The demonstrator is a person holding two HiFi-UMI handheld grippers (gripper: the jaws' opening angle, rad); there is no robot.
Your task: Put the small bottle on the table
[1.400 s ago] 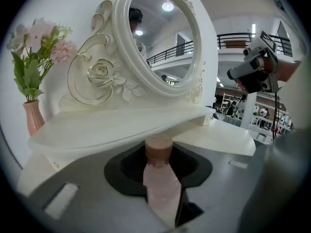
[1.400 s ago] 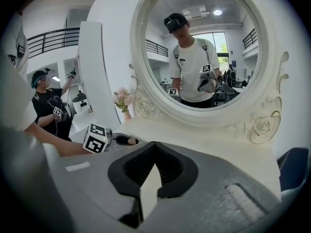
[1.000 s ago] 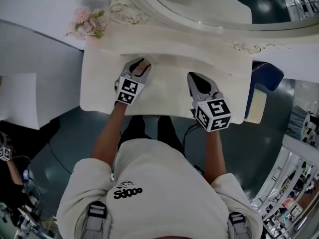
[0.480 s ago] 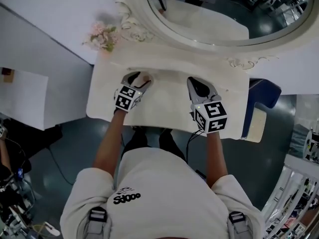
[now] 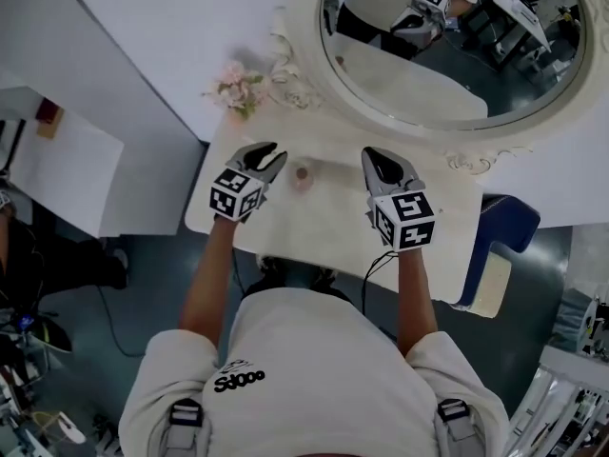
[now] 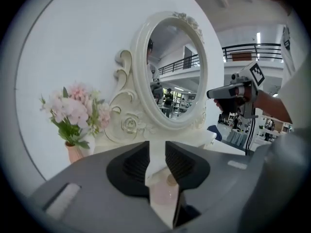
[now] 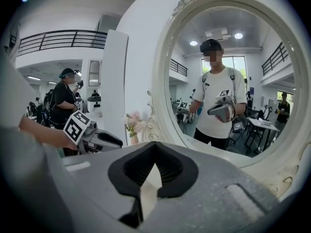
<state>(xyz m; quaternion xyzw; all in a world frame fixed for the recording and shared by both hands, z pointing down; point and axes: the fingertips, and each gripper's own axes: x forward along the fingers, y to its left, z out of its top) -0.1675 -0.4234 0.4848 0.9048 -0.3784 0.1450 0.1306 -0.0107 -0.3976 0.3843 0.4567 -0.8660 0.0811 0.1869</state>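
The small bottle (image 5: 303,173) stands upright on the white tabletop (image 5: 324,227), in front of the oval mirror (image 5: 457,55). It is just to the right of your left tool (image 5: 271,150) and, in the head view, clear of it. By the look of it, the placing itself is done.

Your left tool's jaws are parted and closing at this moment. In the left gripper view the bottle's pink body (image 6: 164,193) shows low in the gap between them, but neither pad seems to press on it. You are holding nothing with that tool.

Your right tool (image 5: 376,155) hovers over the tabletop well to the right of the bottle. Its jaws meet at the tips with nothing between them, only bare tabletop showing through the slit below.

The pink flowers (image 5: 238,89) sit at the back left corner, apart from all this.

What is left, as I judge it, is small: take your left tool away without brushing the bottle, since it is light and close to your jaws.
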